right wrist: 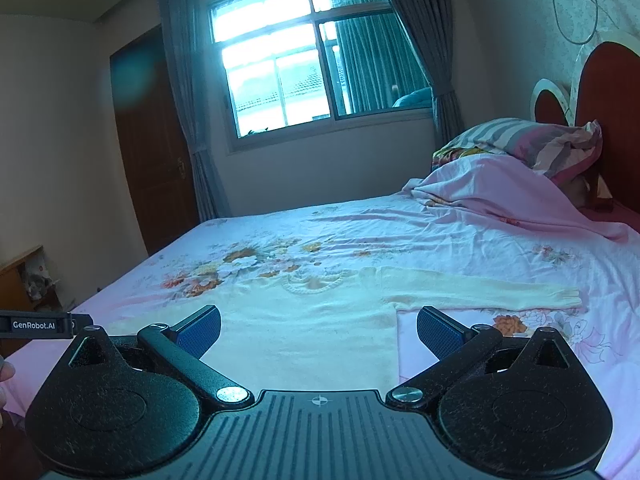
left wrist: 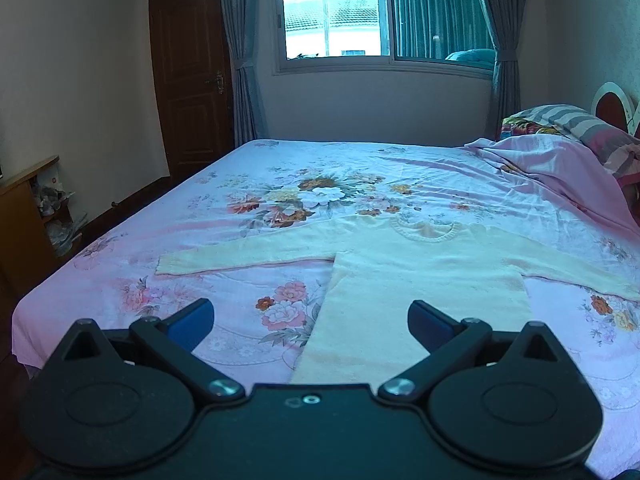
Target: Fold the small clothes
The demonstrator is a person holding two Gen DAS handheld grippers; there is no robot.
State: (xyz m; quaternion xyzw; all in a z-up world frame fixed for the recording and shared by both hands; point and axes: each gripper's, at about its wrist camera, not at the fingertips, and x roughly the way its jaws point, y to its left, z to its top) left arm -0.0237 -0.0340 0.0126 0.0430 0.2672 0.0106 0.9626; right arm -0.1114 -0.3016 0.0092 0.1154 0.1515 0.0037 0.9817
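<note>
A small cream knitted sweater [left wrist: 416, 276] lies flat on the bed, front up, neck away from me and both sleeves spread out sideways. My left gripper [left wrist: 310, 322] is open and empty, hovering over the sweater's lower left edge. In the right wrist view the sweater [right wrist: 312, 328] lies below my right gripper [right wrist: 318, 330], which is open and empty over the lower right part of the body. The right sleeve [right wrist: 480, 290] stretches out to the right. The left gripper's body [right wrist: 38, 325] shows at the left edge of the right wrist view.
The bed has a pink floral sheet [left wrist: 248, 200]. A crumpled pink blanket [left wrist: 560, 168] and pillows [right wrist: 532, 140] lie at the headboard on the right. A wooden cabinet [left wrist: 24, 220] stands left of the bed. A door [left wrist: 192, 80] and window [left wrist: 384, 12] are behind.
</note>
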